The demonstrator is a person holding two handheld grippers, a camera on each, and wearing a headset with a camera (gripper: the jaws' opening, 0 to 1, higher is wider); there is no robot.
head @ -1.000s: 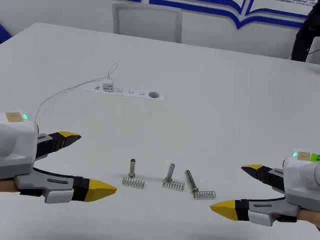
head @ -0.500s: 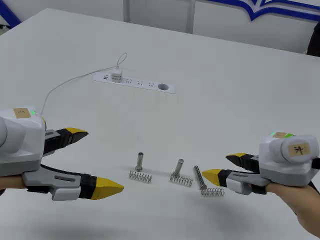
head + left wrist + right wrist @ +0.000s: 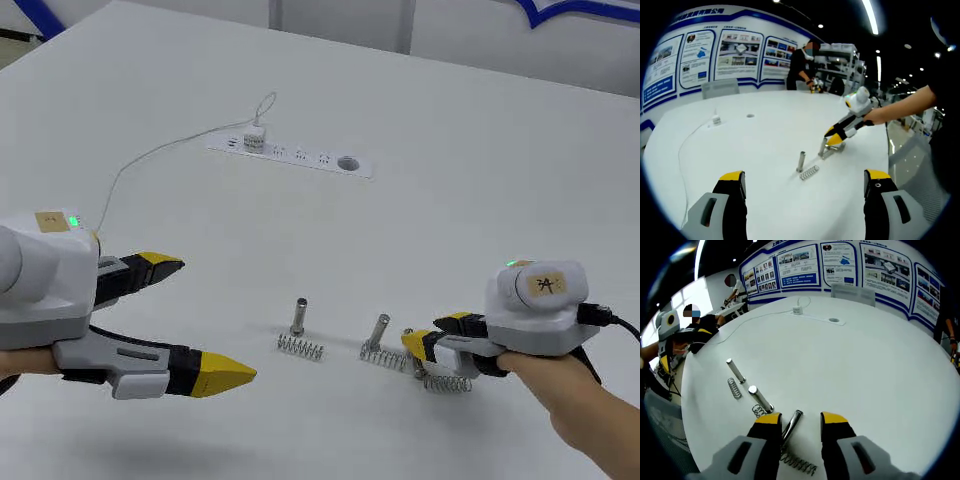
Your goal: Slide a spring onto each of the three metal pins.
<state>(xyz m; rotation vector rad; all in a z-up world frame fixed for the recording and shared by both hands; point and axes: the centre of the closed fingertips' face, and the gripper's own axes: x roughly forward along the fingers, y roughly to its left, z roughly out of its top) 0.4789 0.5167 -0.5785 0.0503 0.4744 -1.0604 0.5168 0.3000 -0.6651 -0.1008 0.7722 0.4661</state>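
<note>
Springs lie loose on the white worktop (image 3: 480,150), none of them on a pin yet. The right claw (image 3: 432,332) is down at the worktop with its jaws partly apart and gripping nothing. The third pin (image 3: 791,422) lies flat in the gap between them, close to the jaw on the left of the right gripper view; whether it touches that jaw I cannot tell. The third spring (image 3: 447,382) lies on the worktop just beside this claw, on the person's side.

The middle pin (image 3: 379,330) stands just left of the right claw's tips, with the middle spring (image 3: 385,357) lying at its foot. Further left the first pin (image 3: 299,313) stands upright, and the first spring (image 3: 300,347) lies just in front of its base.

The left claw (image 3: 200,318) hovers well to the left of the row, its jaws spread wide with nothing between them. Its tips point across toward the pins.

Farther back on the worktop lies a white power strip (image 3: 290,156) with a small white plug (image 3: 254,140) in it.
</note>
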